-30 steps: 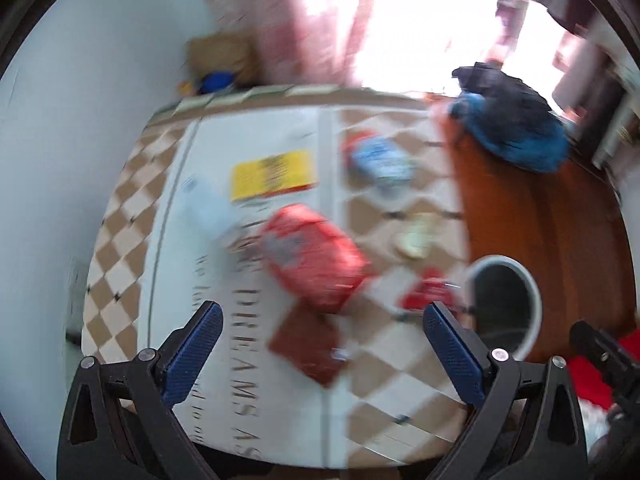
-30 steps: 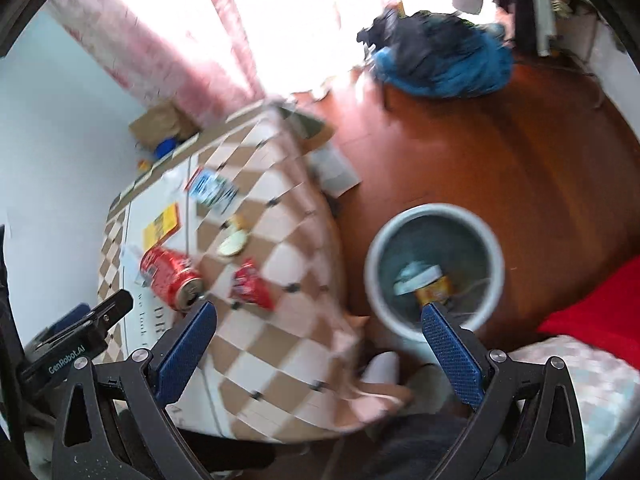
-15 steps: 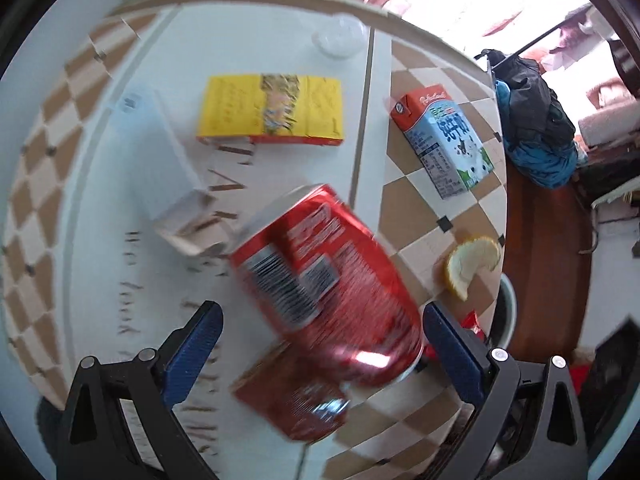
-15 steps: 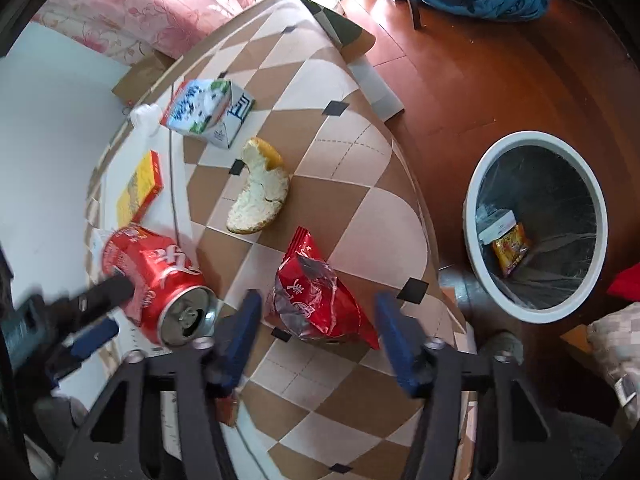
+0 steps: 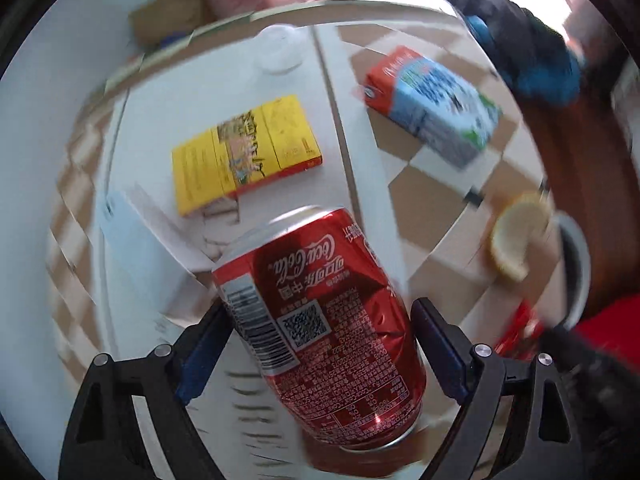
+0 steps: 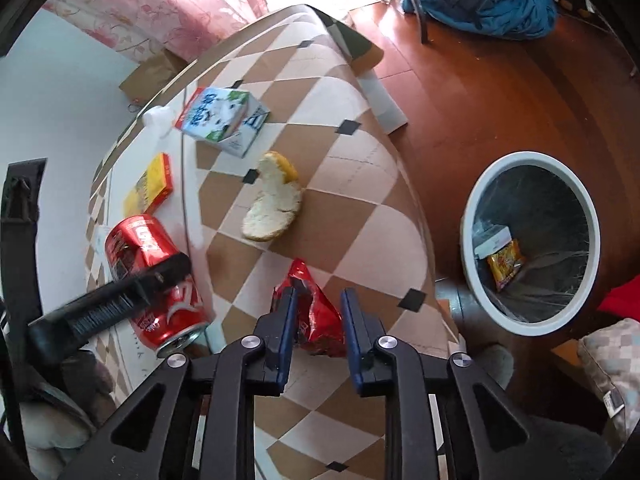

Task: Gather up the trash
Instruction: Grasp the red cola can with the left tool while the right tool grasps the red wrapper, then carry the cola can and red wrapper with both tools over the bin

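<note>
Left gripper [image 5: 320,344] has its blue pads against both sides of the red Coke can [image 5: 320,324], jaws at can width. Can lies on its side on the tablecloth [image 5: 424,196], open end toward the camera (right wrist view shows one finger pressed along its side). Left view is motion-blurred, so fine detail there is soft.

Right gripper [image 6: 318,320] is narrowed around the red snack wrapper [image 6: 310,312]; both pads sit right at the crumpled foil, wrapper between them on the near part of the table. Contact looks firm on the left pad; cannot tell for sure on the right.

Rest of the trash on the checked cloth:
- bread piece [image 6: 274,204], middle of table, just beyond the wrapper
- milk carton [image 6: 222,120] on its side, farther out
- yellow box [image 6: 150,186] flat, left of the carton, just beyond the can
- clear plastic lid [image 5: 280,50] at the far edge

Trash bin [image 6: 466,236] stands on the wooden floor to the right of the table, well apart from both grippers; it already holds a yellow packet [image 6: 505,262] and a white box [image 6: 493,238]. Blue and dark clothing pile [image 6: 488,0] on the floor, far right.
</note>
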Demonstrator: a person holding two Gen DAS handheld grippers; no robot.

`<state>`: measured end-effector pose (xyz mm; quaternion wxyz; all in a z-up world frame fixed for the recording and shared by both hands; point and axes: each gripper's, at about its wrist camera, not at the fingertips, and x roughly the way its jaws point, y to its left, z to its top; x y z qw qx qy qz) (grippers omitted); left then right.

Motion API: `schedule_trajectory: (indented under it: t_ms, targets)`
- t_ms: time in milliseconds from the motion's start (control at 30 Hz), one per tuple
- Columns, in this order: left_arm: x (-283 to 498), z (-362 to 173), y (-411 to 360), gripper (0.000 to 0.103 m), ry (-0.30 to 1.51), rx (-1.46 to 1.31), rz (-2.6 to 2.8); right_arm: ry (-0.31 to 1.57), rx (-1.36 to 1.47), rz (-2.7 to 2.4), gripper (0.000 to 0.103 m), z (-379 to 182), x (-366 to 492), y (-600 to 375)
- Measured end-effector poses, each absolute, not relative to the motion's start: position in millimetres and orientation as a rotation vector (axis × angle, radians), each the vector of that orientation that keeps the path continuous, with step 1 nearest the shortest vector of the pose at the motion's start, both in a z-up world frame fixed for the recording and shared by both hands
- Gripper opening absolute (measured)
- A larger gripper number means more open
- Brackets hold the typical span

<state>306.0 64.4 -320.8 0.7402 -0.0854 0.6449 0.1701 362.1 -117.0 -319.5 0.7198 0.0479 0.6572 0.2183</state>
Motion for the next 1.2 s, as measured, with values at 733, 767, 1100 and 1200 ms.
schedule_trajectory:
  t_ms: [733,767,1100,1200]
  targets:
    - [239,-287,33,0.072,1.220,-0.186,0.447,1.379,0.058,0.535,0.007,-305,337,-116]
    - [238,-278,30,0.072,1.208,-0.180,0.451,1.370,0.066,0.542,0.007,-300,335,-119]
    - [217,-196,13,0.072,1.019,-0.119,0.448,1.260,0.164,0.608,0.006,-239,321,-157]
    - [216,-168,-8,0.072,0.953,-0.104,0.417,1.213,0.193,0.606,0.006,-215,322,-181]
